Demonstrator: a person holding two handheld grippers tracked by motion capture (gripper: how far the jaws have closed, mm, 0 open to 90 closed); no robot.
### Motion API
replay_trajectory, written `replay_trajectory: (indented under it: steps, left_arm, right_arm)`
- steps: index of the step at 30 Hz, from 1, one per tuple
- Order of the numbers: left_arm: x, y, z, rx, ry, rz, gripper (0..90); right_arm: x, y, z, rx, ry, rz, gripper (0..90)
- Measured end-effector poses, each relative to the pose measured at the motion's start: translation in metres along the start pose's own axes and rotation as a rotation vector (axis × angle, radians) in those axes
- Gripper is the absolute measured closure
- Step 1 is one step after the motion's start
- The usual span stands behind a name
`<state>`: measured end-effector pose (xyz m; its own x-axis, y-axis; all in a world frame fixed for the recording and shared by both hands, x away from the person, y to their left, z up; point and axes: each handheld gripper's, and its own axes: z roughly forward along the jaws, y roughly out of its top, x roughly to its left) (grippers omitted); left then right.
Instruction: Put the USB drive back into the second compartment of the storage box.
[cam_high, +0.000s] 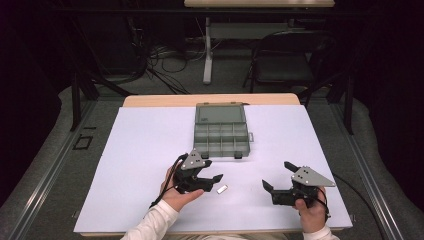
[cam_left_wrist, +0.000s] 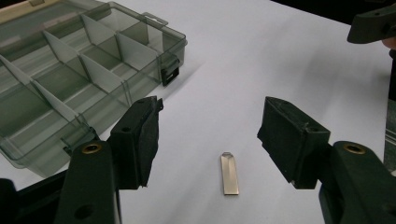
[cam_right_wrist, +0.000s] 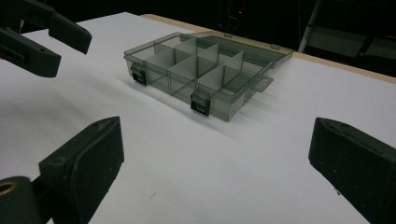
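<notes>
A small flat metal strip (cam_left_wrist: 229, 173) lies on the white table sheet, and in the high view the strip (cam_high: 222, 189) sits just right of my left gripper (cam_high: 211, 171). In the left gripper view my left gripper (cam_left_wrist: 210, 140) stands open, its jaws on either side of the strip and above it, apart from it. A grey see-through compartment box (cam_high: 221, 134) with its lid folded back sits at the table's middle back, its compartments empty as far as I can see. My right gripper (cam_high: 279, 176) is open at the front right, holding nothing; the box (cam_right_wrist: 205, 74) lies ahead of it.
The white sheet (cam_high: 140, 150) covers the wooden table. Two black latches (cam_right_wrist: 201, 103) hang on the box's near wall. A dark chair (cam_high: 285, 62) and cables stand on the floor beyond the far edge.
</notes>
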<state>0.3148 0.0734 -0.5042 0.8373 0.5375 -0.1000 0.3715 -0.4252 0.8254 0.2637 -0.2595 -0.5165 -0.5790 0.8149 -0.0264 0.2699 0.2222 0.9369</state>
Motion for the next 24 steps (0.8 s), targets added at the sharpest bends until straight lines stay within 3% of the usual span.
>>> replay_trajectory:
  steps: [9, 18, 24]
  left_arm:
    - [0.000, -0.012, 0.008, 0.032, -0.013, -0.024, 42.0]
    - [-0.002, -0.021, 0.017, 0.049, 0.006, -0.022, 44.2]
    - [-0.002, -0.024, 0.021, 0.052, 0.047, -0.033, 43.1]
  right_arm:
    - [0.000, 0.000, 0.000, 0.002, 0.002, -0.004, 3.3]
    - [0.001, -0.001, 0.001, 0.004, 0.009, -0.008, 3.6]
    - [0.001, -0.001, 0.002, 0.009, 0.011, -0.012, 4.0]
